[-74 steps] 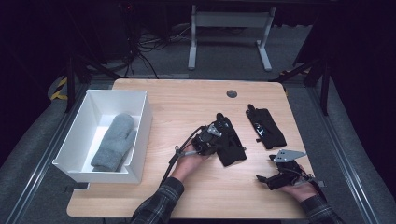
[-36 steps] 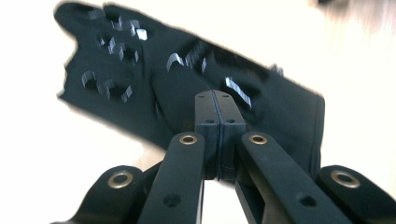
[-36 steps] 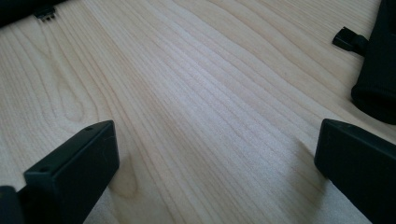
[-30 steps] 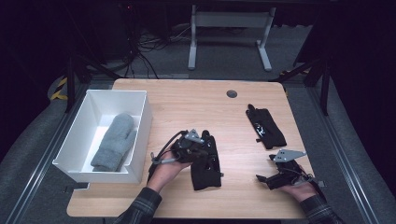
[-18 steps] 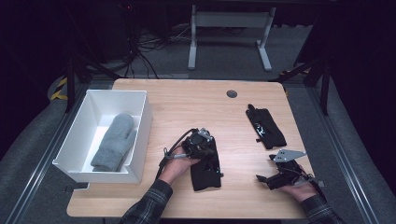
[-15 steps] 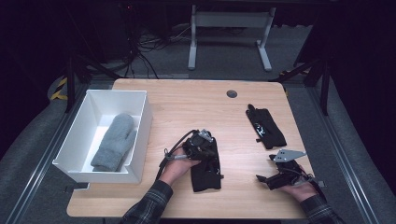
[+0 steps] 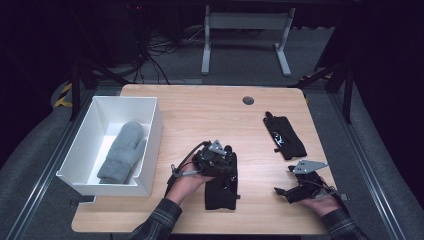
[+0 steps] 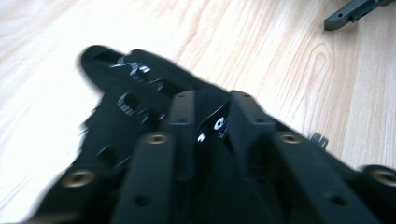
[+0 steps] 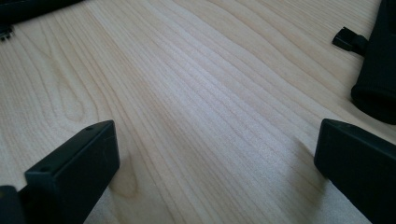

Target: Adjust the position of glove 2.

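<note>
A black glove (image 7: 220, 192) lies flat near the table's front edge. My left gripper (image 7: 229, 162) rests over its far end. In the left gripper view the left gripper (image 8: 212, 109) points along the glove (image 8: 126, 107); its jaws have just been opening and stand slightly apart, with a fold of the glove in the gap. A second black glove (image 7: 285, 137) lies at the right middle, and its edge (image 9: 378, 79) borders the right gripper view. My right gripper (image 7: 282, 191) sits low over bare wood at the front right. Its jaws (image 9: 215, 140) stand wide open with nothing between them.
A white bin (image 7: 150, 145) stands on the table's left side with a grey mitten (image 7: 122, 152) inside. A dark round grommet (image 7: 248, 100) sits near the far edge. The right gripper's tip (image 8: 355, 11) shows at the top right of the left gripper view.
The left gripper dragged the black glove from the table's middle to the front edge, then shifted slightly right over it. The right gripper and the second glove have stayed put.
</note>
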Demonstrator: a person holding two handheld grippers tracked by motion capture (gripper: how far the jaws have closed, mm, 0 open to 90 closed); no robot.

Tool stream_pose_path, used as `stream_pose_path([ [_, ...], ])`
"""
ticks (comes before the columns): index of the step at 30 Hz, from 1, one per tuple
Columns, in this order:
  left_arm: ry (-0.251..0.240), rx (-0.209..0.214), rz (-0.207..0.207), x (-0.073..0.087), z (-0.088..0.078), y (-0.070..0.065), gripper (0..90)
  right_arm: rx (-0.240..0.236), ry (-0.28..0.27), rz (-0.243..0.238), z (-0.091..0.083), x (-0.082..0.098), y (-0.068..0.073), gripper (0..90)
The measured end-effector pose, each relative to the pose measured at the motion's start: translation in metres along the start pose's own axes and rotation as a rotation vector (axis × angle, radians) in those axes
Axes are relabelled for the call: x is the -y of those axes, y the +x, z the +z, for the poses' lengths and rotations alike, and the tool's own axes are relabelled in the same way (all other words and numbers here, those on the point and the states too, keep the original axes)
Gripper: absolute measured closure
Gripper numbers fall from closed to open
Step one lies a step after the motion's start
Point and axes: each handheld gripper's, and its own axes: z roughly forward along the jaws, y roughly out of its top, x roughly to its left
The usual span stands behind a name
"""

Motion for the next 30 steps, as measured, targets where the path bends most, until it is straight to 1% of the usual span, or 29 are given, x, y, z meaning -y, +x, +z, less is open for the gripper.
stream_pose_path([
  [3, -0.008, -0.03, -0.017, 0.011, -0.012, 0.003, 56.3, 0.0, 0.0, 0.0, 0.0, 0.0, 0.0, 0.4],
  [6, -0.014, -0.051, -0.032, 0.023, -0.021, 0.005, 43.4, 0.001, 0.0, 0.001, 0.0, 0.0, 0.0, 0.4],
  [8, -0.016, -0.087, -0.048, 0.032, -0.026, 0.006, 36.9, 0.001, 0.0, 0.001, 0.0, 0.0, 0.0, 0.4],
  [11, -0.015, -0.122, -0.073, 0.045, -0.032, 0.009, 28.9, 0.002, -0.001, 0.0, 0.0, 0.0, 0.0, 1.1],
  [12, -0.016, -0.127, -0.084, 0.05, -0.033, 0.01, 25.2, 0.002, -0.001, 0.002, 0.0, 0.0, -0.001, 2.0],
  [13, -0.016, -0.127, -0.084, 0.05, -0.033, 0.01, 20.8, 0.002, -0.001, 0.002, 0.0, 0.0, -0.001, 2.0],
  [14, -0.012, -0.134, -0.096, 0.055, -0.034, 0.009, 20.8, 0.005, -0.001, 0.005, -0.001, 0.0, -0.001, 5.1],
  [16, -0.006, -0.137, -0.099, 0.061, -0.034, 0.008, 15.6, 0.008, -0.009, 0.009, -0.004, -0.001, -0.002, 11.5],
  [17, -0.001, -0.139, -0.095, 0.064, -0.035, 0.007, 14.7, 0.014, -0.017, 0.014, -0.006, -0.002, -0.002, 14.7],
  [19, 0.014, -0.157, -0.101, 0.072, -0.035, 0.004, 14.2, 0.016, -0.032, 0.021, -0.01, -0.004, -0.003, 18.4],
  [20, 0.02, -0.157, -0.099, 0.076, -0.035, 0.003, 13.1, 0.014, -0.042, 0.023, -0.012, -0.005, -0.003, 24.1],
  [22, 0.04, -0.162, -0.105, 0.081, -0.033, 0.001, 11.0, 0.017, -0.054, 0.024, -0.014, -0.007, -0.004, 31.3],
  [23, 0.046, -0.16, -0.103, 0.083, -0.032, 0.0, 9.7, 0.015, -0.063, 0.028, -0.016, -0.008, -0.006, 37.8],
  [24, 0.058, -0.165, -0.109, 0.085, -0.03, -0.002, 8.8, 0.011, -0.067, 0.028, -0.017, -0.009, -0.007, 42.0],
  [25, 0.058, -0.165, -0.109, 0.085, -0.03, -0.002, 7.7, 0.011, -0.067, 0.028, -0.017, -0.009, -0.007, 42.0],
  [26, 0.066, -0.174, -0.105, 0.086, -0.029, -0.003, 6.1, 0.023, -0.071, 0.025, -0.02, -0.013, -0.008, 56.9],
  [28, 0.072, -0.195, -0.088, 0.088, -0.028, -0.003, 5.0, 0.023, -0.07, 0.028, -0.021, -0.016, -0.01, 67.1],
  [30, 0.07, -0.205, -0.075, 0.089, -0.027, -0.002, 2.8, 0.028, -0.066, 0.031, -0.02, -0.019, -0.012, 76.6],
])
